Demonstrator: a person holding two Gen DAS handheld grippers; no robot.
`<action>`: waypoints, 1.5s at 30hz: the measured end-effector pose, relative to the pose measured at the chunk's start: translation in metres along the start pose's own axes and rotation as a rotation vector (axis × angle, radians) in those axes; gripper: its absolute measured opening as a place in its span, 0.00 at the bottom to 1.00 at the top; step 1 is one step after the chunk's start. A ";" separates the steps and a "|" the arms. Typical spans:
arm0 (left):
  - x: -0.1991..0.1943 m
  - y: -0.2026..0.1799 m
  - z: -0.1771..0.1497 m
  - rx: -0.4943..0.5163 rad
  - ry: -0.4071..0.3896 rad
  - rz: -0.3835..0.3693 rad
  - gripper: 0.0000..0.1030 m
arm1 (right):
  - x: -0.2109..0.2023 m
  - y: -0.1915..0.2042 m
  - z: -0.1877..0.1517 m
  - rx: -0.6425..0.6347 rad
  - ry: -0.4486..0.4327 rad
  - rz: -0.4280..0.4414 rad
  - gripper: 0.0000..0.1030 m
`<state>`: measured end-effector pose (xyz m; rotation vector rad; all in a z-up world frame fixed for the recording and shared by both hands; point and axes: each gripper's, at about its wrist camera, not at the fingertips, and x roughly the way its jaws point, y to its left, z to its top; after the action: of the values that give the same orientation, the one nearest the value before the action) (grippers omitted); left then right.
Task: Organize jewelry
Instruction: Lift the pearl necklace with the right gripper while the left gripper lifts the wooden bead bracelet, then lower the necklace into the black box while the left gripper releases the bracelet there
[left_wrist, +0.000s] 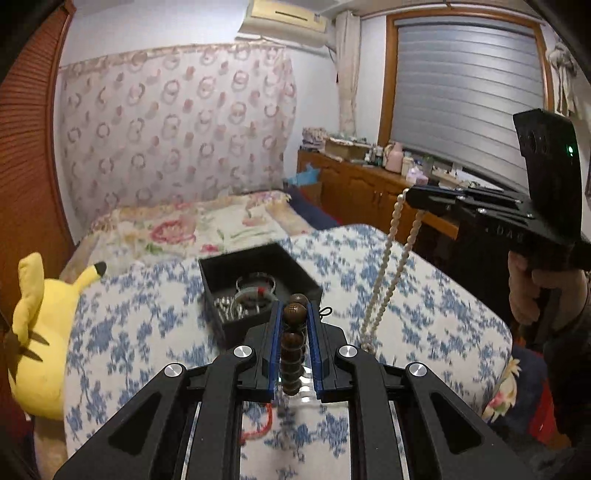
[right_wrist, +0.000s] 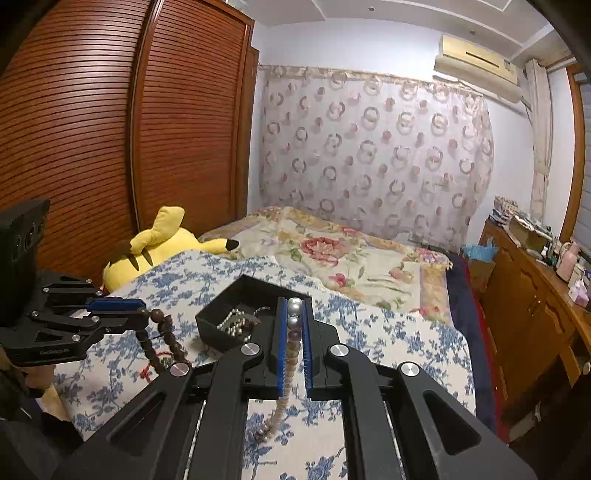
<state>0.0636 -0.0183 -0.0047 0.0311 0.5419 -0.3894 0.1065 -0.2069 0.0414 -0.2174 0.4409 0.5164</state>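
My left gripper (left_wrist: 294, 312) is shut on a brown wooden bead bracelet (left_wrist: 291, 343), which hangs down between its blue pads above the bed. My right gripper (right_wrist: 294, 306) is shut on a pearl necklace (right_wrist: 291, 347), whose strand droops to the cloth. In the left wrist view the right gripper (left_wrist: 410, 195) is up at the right with the pearl necklace (left_wrist: 388, 266) dangling. In the right wrist view the left gripper (right_wrist: 142, 310) holds the bracelet (right_wrist: 162, 343) at the left. A black open box (left_wrist: 258, 284) on the blue floral cloth holds bangles and a silver chain; it also shows in the right wrist view (right_wrist: 236, 314).
A yellow plush toy (left_wrist: 40, 332) lies at the bed's left edge. A red cord (right_wrist: 147, 369) lies on the blue floral cloth (left_wrist: 424, 314). A wooden cabinet (right_wrist: 532, 306) with bottles stands at the right, a wooden wardrobe (right_wrist: 110, 129) at the left.
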 end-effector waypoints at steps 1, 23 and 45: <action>0.001 0.001 0.005 -0.002 -0.006 -0.004 0.12 | 0.000 0.000 0.003 -0.001 -0.005 0.001 0.08; 0.057 0.045 0.071 -0.048 -0.005 0.023 0.12 | 0.019 -0.009 0.096 -0.058 -0.108 0.068 0.08; 0.143 0.087 0.059 -0.094 0.142 0.041 0.12 | 0.130 -0.005 0.042 -0.024 0.143 0.174 0.08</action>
<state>0.2376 0.0038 -0.0328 -0.0209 0.6987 -0.3224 0.2249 -0.1429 0.0192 -0.2416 0.5968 0.6797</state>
